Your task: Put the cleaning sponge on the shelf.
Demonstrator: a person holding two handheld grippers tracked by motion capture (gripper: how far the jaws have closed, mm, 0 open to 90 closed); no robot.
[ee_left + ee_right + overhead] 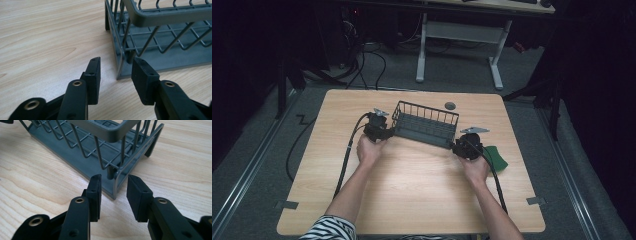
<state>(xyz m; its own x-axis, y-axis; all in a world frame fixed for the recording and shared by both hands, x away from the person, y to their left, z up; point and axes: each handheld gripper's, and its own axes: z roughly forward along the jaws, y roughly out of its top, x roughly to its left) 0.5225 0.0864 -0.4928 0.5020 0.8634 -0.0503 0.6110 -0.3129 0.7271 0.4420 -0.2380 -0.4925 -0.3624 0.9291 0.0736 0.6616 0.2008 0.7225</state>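
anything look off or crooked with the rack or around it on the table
Nothing stands out. The grey wire rack sits flat and upright on the table, turned at a slight angle to its edges, and looks undamaged. The left gripper and right gripper each have open jaws straddling a bottom corner, not pressing. A green pad and a small dark disc lie nearby.

Green thing beside the right claw — perhaps a cloth — half hidden.

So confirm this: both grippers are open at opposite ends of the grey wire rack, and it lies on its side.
Wrong on one count: the grey wire rack stands upright on its base, as the high view shows. The left gripper and right gripper are indeed open at opposite ends.
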